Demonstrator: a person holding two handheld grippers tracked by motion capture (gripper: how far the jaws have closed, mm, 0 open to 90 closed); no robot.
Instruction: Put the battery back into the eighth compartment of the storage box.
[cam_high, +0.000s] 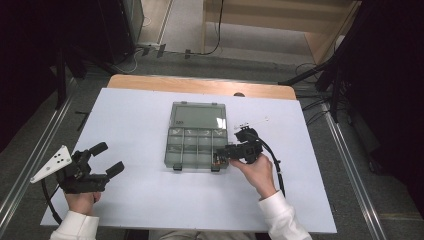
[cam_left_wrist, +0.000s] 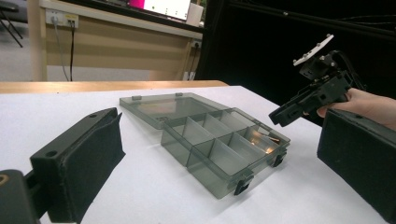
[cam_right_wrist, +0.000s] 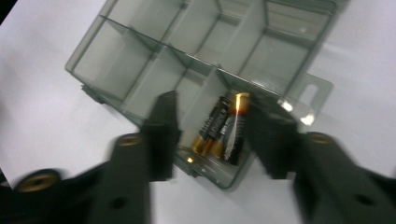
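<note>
Right gripper view looks straight down on the batteries (cam_right_wrist: 223, 128), a small black-and-gold bunch lying together in one corner compartment of the compartment box (cam_right_wrist: 116, 60), the compartment at the box's near right corner as the person sits. The right gripper (cam_right_wrist: 212, 130) hangs over that compartment with its jaws spread, one jaw outside the box's front wall and the other over the far side of the batteries, gripping nothing. The picture is smeared, so I cannot tell whether the jaw tips touch the wall or the batteries. In the high view the box (cam_high: 172, 150) sits near the middle of the desk (cam_high: 130, 210) with its lid (cam_high: 199, 116) folded back flat toward the far edge, and the right gripper (cam_high: 222, 152) is at its near right corner. The left gripper (cam_high: 107, 159) rests well apart near the desk's left edge, jaws wide and empty; its own view shows the box (cam_left_wrist: 205, 172) ahead between its pads. The step in hand looks like either picking a battery out or having just dropped one in; I judge the former slightly likelier but cannot be sure. To do it well, both jaws should go inside the compartment walls, lined up across a single battery's width, closing gently so the round cells do not roll. The light box may slide or tip, so bracing its near left corner with the free gripper would help.
</note>
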